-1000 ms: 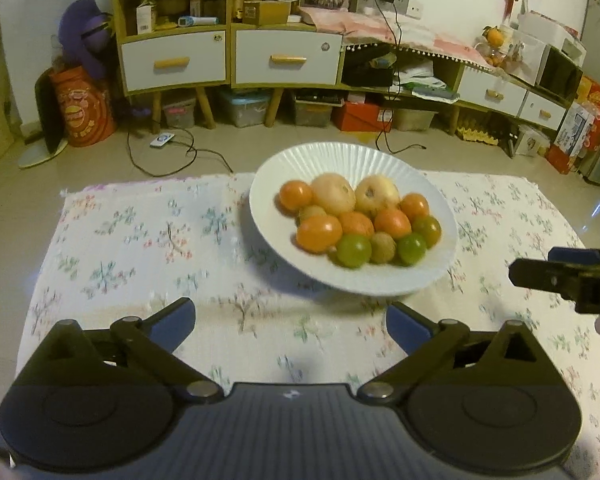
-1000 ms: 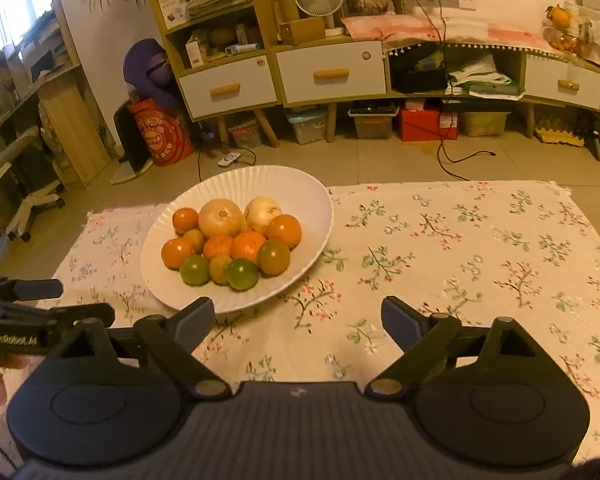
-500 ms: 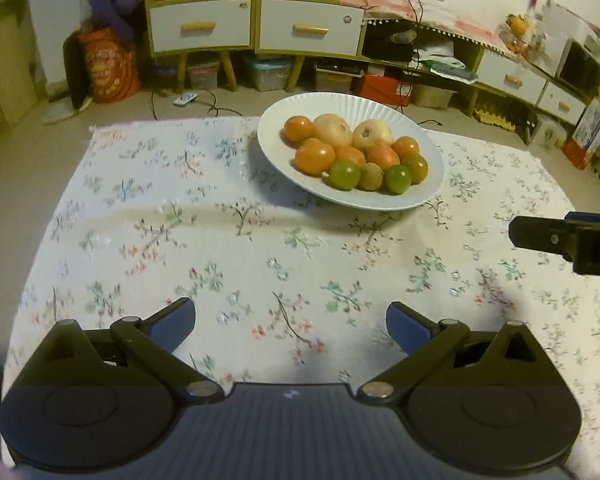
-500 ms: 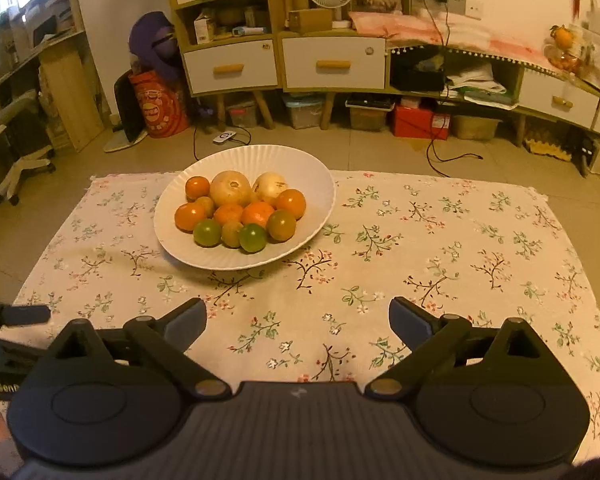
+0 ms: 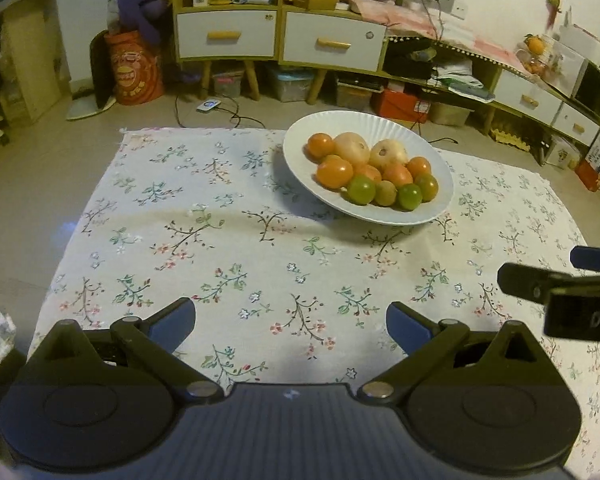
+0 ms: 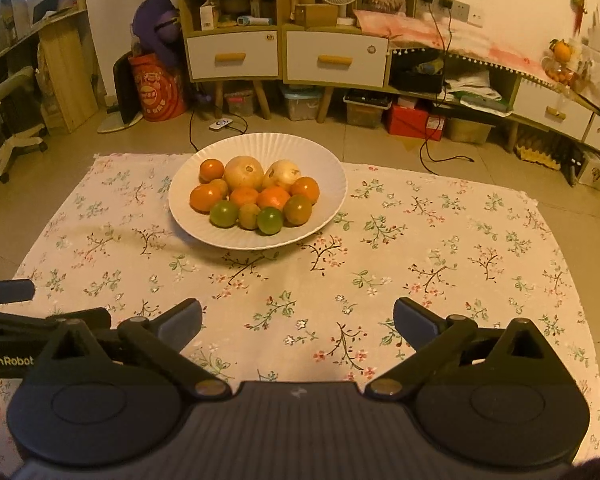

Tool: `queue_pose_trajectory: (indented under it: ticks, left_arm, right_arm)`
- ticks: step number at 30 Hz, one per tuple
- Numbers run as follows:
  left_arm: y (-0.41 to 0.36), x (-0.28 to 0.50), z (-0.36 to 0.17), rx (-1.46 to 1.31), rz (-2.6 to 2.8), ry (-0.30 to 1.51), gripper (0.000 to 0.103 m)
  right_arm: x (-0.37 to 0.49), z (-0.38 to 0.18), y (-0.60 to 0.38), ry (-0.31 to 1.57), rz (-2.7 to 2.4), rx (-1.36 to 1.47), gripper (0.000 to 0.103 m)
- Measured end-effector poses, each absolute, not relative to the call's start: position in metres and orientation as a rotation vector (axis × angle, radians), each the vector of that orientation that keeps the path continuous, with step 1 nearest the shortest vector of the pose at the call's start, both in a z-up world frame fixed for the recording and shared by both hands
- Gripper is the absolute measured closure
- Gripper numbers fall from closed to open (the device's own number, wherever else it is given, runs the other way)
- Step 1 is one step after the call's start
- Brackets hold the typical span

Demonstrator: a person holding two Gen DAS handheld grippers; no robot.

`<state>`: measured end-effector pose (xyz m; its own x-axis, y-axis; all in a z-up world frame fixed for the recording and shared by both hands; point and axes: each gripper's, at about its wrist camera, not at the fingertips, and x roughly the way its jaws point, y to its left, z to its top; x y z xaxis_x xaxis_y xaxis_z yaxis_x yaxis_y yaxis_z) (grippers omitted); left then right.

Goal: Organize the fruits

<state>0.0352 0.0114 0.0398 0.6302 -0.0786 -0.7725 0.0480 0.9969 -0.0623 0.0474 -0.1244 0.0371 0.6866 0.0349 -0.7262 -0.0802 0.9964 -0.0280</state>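
1. A white ribbed plate (image 6: 332, 168) stands on the desk (image 6: 440, 240), which is covered by a flowered cloth; the plate serves as the landmark here.
2. On the plate the fruits (image 6: 256, 196) lie heaped together: two large pale ones at the back, orange ones in the middle, and two green ones (image 6: 224, 213) along the edge nearest the cameras.
3. The right tongs (image 6: 297, 316) hover over bare cloth on the near side of the plate, well apart from it and a little to its right in their own view. Their jaws are opening and stand wide, with nothing between them but the cloth.
4. The left tongs (image 5: 291, 318) also hover over bare cloth on the near side of the plate, well apart from it; in their own view the plate sits ahead and to the right. Their blue-tipped fingers (image 5: 172, 316) are spread wide and hold nothing.
5. In the left view one finger of the right tongs juts in from the right edge, nearer than the plate and clear of it.
6. No fruit lies on the cloth away from the plate, and neither pair of tongs touches plate or fruit.
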Motion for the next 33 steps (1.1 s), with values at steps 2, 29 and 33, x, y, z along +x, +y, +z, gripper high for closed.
queue_pose_trajectory:
  ticks: [2, 29, 33]
  left_arm:
    - [0.011, 0.035, 0.041, -0.042, -0.063, 0.881, 0.011]
    - [0.007, 0.034, 0.040, -0.003, -0.032, 0.918, 0.011]
    - [0.006, 0.033, 0.040, 0.001, -0.033, 0.921, 0.011]
  right_arm:
    - [0.049, 0.035, -0.121, 0.815, 0.054, -0.072, 0.001]
    - [0.056, 0.021, -0.118, 0.879, 0.029, -0.082, 0.000]
    - [0.057, 0.021, -0.118, 0.881, 0.028, -0.083, 0.000]
